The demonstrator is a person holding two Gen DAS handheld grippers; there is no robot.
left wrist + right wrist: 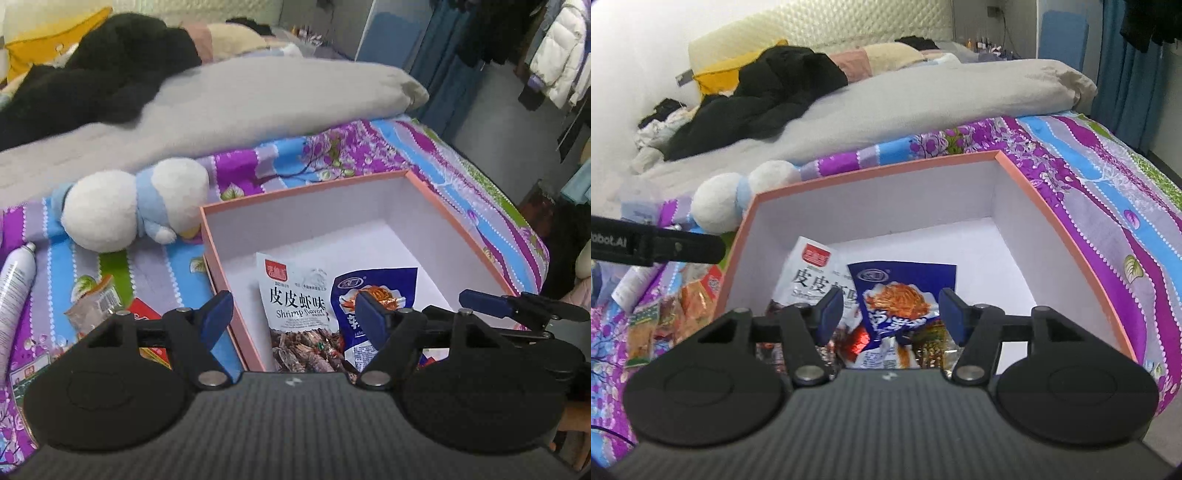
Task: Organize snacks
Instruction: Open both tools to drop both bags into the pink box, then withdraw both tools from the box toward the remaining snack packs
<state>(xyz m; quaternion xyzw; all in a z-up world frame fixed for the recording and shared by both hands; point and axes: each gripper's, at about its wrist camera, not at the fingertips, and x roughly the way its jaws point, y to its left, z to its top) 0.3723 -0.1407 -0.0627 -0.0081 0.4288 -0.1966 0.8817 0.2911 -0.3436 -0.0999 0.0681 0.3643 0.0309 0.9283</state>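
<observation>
A pink-rimmed white box (461, 225) (871, 168) sits on the flowered bedspread. Inside lie a white shrimp-flavor packet (295, 295) (809, 277) and a blue snack packet (388, 284) (905, 291), with several small snacks under them in the right wrist view. My left gripper (295, 321) is open and empty over the box's near left wall. My right gripper (890, 314) is open and empty just above the blue packet; its fingers (484, 301) also show in the left wrist view. Loose snack packets (676, 310) (96, 306) lie left of the box.
A white and blue plush toy (136, 203) lies beyond the box's left corner. A white spray can (14, 288) lies at the far left. A grey duvet (221, 110) and black clothing (92, 81) fill the bed behind. The bed edge drops off at right.
</observation>
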